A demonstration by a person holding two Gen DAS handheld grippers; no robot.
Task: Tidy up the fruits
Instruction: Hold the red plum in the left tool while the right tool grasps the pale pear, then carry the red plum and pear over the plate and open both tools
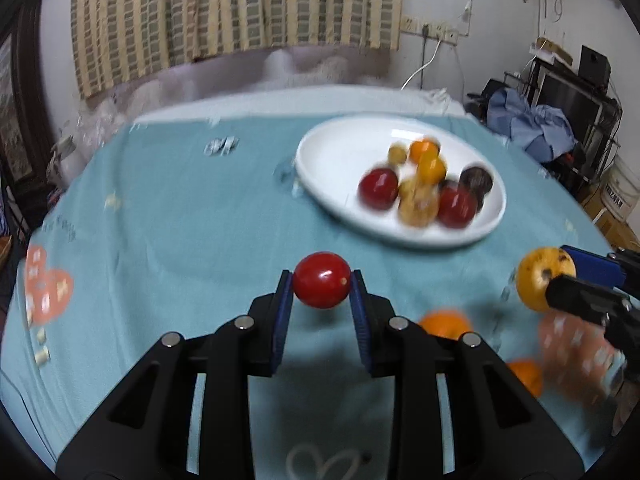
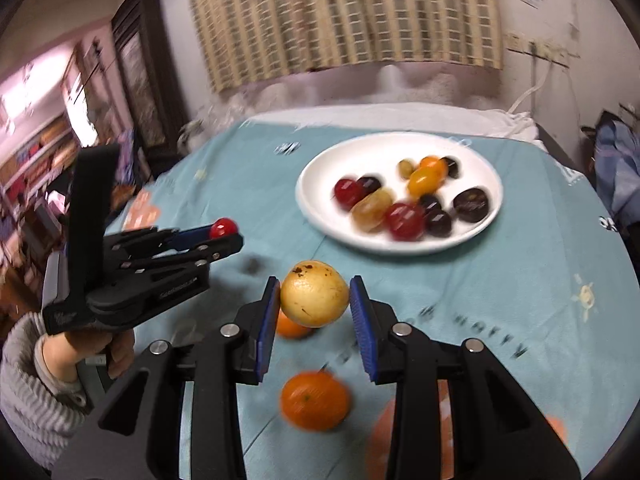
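Observation:
My left gripper [image 1: 322,280] is shut on a red cherry tomato [image 1: 322,280] and holds it above the blue tablecloth, short of the white plate [image 1: 332,148]. It also shows in the right wrist view [image 2: 224,232] at the left. My right gripper [image 2: 314,294] is shut on a yellow spotted fruit [image 2: 314,294], held above the cloth; it shows in the left wrist view [image 1: 544,284] at the right. The white plate [image 2: 320,176] holds several small red, yellow, orange and dark fruits. Two oranges [image 2: 314,400] [image 2: 292,326] lie on the cloth under my right gripper.
The round table has a blue cloth [image 1: 180,220] with printed patterns. A striped curtain [image 1: 240,12] hangs behind. Furniture and clutter stand at the right [image 1: 568,92] and shelves at the left [image 2: 40,152].

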